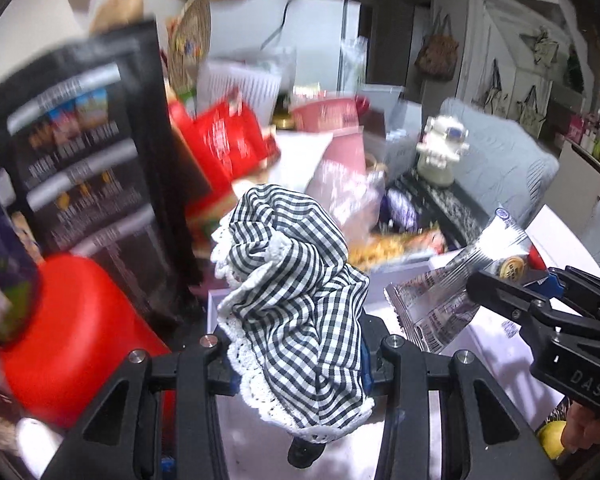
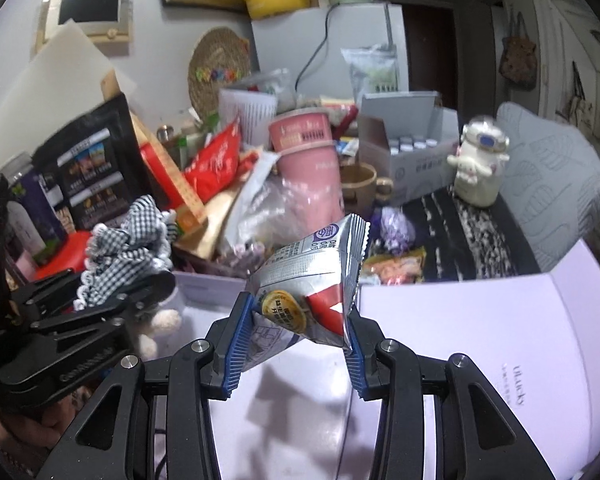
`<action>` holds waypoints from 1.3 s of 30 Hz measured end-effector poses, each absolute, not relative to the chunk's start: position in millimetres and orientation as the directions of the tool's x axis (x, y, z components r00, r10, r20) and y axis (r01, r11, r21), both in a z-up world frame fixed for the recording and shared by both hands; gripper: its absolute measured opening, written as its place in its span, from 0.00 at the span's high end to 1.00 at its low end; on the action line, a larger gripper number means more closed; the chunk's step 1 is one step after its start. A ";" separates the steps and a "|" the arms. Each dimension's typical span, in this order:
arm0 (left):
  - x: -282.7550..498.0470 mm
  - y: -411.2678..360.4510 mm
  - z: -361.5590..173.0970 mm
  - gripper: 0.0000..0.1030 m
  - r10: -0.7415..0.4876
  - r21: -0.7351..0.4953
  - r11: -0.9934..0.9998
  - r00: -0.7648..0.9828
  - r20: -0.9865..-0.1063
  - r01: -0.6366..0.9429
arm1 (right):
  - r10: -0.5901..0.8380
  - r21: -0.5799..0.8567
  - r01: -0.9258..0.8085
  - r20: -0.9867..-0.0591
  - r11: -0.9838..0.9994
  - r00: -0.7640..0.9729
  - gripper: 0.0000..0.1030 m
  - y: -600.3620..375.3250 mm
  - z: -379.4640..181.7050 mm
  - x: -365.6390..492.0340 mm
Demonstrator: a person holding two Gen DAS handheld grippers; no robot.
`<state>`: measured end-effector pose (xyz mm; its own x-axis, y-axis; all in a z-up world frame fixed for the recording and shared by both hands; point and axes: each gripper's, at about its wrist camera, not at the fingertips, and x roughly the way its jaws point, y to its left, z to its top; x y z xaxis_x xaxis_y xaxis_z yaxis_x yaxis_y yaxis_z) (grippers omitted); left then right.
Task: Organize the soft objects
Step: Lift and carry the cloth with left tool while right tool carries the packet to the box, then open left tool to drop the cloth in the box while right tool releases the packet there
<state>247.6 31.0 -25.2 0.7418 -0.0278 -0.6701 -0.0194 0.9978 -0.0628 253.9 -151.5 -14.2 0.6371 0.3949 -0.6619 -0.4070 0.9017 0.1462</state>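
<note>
**Both grippers hold soft things over the box**

The pale box (image 2: 480, 320) lies under and in front of both grippers. The left gripper (image 1: 300, 356) pinches a checked cloth (image 1: 292, 292), bunched between its fingers. To its right, the right gripper (image 2: 296, 340) pinches a silver packet (image 2: 312, 280), tilted above the box.

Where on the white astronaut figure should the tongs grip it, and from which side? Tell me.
Grip the white astronaut figure across its narrower upper body, below the round helmet, coming from the front. It stands upright on the dark patterned cloth, with an open box close on one side and a grey cushion on the other, so the front looks clearest. Its glossy surface may slip.
</note>
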 end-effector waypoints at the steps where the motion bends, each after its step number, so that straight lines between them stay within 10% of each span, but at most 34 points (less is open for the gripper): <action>1: 249.8 30.6 -28.4 0.61 -0.023 -0.058 0.998 0.734 -0.679 -0.022 | 0.393 0.151 -0.404 -0.671 0.902 0.629 0.60 -151.5 -17.3 255.6; 14: 267.2 28.5 -50.8 0.58 -0.008 -0.042 0.998 0.658 -0.753 -0.036 | 0.355 0.130 -0.390 -0.729 0.911 0.586 0.54 -147.0 -30.6 262.7; 20: 267.6 26.5 -51.2 0.32 0.021 -0.021 0.998 0.644 -0.765 -0.057 | 0.324 0.105 -0.374 -0.738 0.921 0.591 0.53 -148.7 -28.6 259.9; 39: 229.9 23.0 -4.0 0.31 -0.005 -0.035 0.999 0.739 -0.674 -0.026 | 0.308 0.071 -0.359 -0.680 0.931 0.666 0.49 -153.6 15.0 224.9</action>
